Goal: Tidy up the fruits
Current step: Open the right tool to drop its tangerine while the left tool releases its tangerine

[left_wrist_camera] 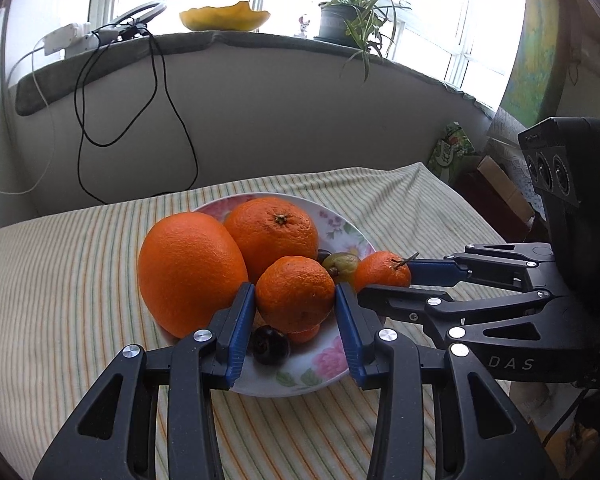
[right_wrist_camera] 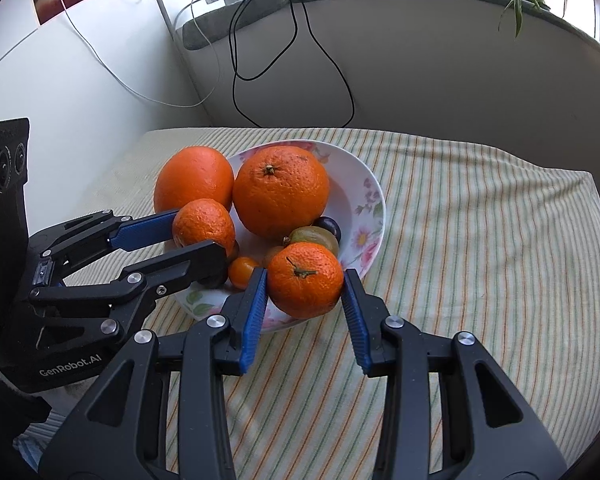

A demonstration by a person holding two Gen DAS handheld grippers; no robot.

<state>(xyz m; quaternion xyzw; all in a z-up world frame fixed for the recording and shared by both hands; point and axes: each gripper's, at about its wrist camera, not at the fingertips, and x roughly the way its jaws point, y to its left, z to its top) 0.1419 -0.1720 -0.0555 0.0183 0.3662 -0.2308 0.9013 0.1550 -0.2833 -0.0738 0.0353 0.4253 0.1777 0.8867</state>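
Note:
A white floral bowl [left_wrist_camera: 332,376] [right_wrist_camera: 364,184] on a striped cloth holds two big oranges [left_wrist_camera: 190,272] [left_wrist_camera: 272,232], two mandarins, a green fruit [right_wrist_camera: 314,238], dark plums [left_wrist_camera: 270,346] and a small orange tomato [right_wrist_camera: 242,272]. My left gripper [left_wrist_camera: 296,304] [right_wrist_camera: 198,232] has its blue pads against both sides of a mandarin [left_wrist_camera: 294,294] [right_wrist_camera: 204,224] in the bowl. My right gripper [right_wrist_camera: 305,286] [left_wrist_camera: 388,278] is closed on the second, stemmed mandarin [right_wrist_camera: 305,280] [left_wrist_camera: 382,270] at the bowl's right rim.
The striped cloth [right_wrist_camera: 480,240] covers the table. A grey wall stands behind it with black cables [left_wrist_camera: 156,92] hanging down. The sill above holds a potted plant [left_wrist_camera: 348,16], a yellow dish [left_wrist_camera: 225,16] and a power strip [left_wrist_camera: 66,38]. Boxes [left_wrist_camera: 496,184] stand to the right.

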